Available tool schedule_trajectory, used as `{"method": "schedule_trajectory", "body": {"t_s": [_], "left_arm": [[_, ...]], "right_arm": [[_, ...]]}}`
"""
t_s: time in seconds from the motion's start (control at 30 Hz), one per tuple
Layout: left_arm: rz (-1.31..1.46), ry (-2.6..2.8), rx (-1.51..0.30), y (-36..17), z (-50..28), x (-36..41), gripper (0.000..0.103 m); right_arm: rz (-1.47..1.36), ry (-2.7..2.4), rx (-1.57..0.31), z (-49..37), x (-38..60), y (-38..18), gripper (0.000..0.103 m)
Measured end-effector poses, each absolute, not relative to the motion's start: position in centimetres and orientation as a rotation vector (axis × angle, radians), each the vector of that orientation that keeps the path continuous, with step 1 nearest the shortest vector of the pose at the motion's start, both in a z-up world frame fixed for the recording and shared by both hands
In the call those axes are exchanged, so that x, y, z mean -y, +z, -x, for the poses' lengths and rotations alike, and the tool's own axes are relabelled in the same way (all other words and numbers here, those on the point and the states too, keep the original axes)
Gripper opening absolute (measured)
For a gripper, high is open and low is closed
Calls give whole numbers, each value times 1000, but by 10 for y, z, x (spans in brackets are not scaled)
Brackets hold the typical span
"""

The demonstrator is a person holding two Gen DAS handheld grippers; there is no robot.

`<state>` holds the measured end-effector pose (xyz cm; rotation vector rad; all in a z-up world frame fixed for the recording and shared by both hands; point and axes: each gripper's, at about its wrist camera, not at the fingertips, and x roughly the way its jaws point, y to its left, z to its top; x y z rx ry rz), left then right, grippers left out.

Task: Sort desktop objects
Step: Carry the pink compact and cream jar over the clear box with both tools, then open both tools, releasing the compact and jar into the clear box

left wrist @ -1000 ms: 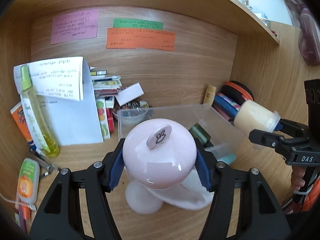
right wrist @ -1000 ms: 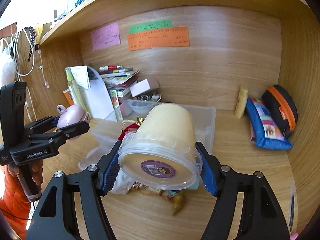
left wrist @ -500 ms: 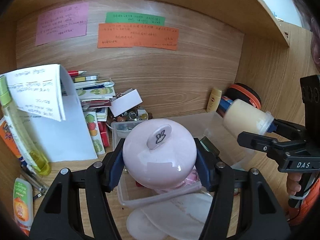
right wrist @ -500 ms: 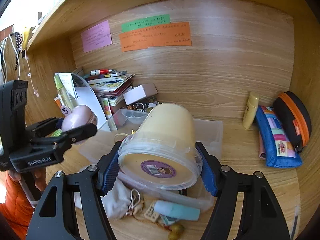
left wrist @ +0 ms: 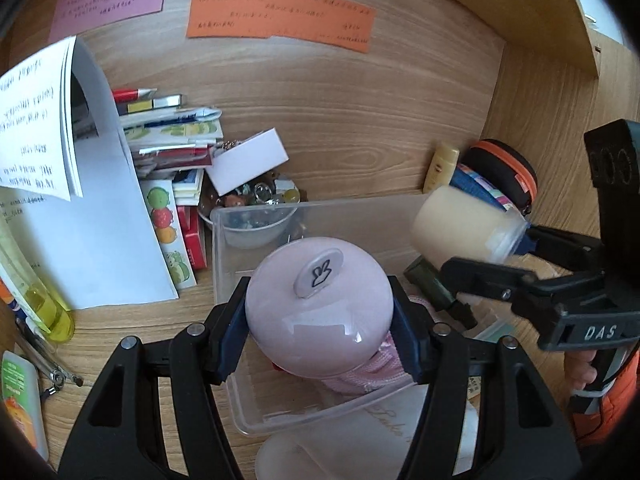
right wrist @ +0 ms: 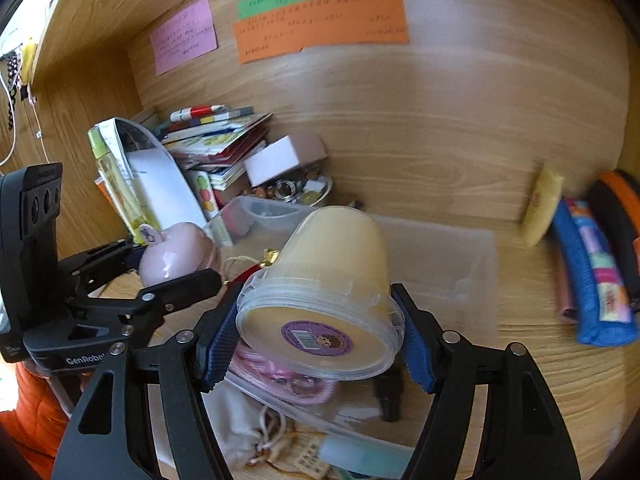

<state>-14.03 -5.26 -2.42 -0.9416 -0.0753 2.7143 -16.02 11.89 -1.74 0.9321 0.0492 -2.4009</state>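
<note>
My left gripper [left wrist: 320, 328] is shut on a round pink case [left wrist: 318, 306] with a rabbit tab and holds it over the near left part of a clear plastic bin [left wrist: 224, 248]. My right gripper [right wrist: 316, 332] is shut on a cream plastic tub [right wrist: 328, 280], tilted, lid toward the camera, above the same bin [right wrist: 472, 256]. The tub [left wrist: 464, 226] and right gripper [left wrist: 516, 256] show at the right in the left wrist view. The pink case [right wrist: 176, 252] and left gripper [right wrist: 160, 268] show at the left in the right wrist view.
A paper stack [left wrist: 80, 200], books [left wrist: 172, 144], a white box [left wrist: 250, 166] and a bowl of trinkets [left wrist: 256, 216] stand at the back left. A yellow spray bottle [left wrist: 36, 296] is far left. A yellow tube [right wrist: 540, 212] and pouches [right wrist: 592, 276] lie right. A cloth bag [right wrist: 248, 424] lies in front.
Both grippers have moved forward and down toward the clear bin with their loads. The pink case and the tub now sit over the bin.
</note>
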Motion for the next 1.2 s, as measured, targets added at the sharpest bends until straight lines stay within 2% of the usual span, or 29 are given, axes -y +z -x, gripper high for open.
{"method": "schedule_trajectory", "body": {"t_s": [0.43, 0.77, 0.83, 1.2], "left_arm": [[1002, 2727, -79, -42, 145, 38, 62], [989, 2739, -119, -42, 142, 38, 64], [978, 2738, -125, -42, 142, 36, 68], [954, 2757, -126, -40, 138, 39, 80]], "right_arm": [[-1022, -2348, -84, 168, -109, -46, 67], [-1023, -2357, -79, 168, -110, -47, 68], [-988, -2355, -79, 163, -111, -43, 68], [-954, -2416, -126, 160, -109, -34, 78]]}}
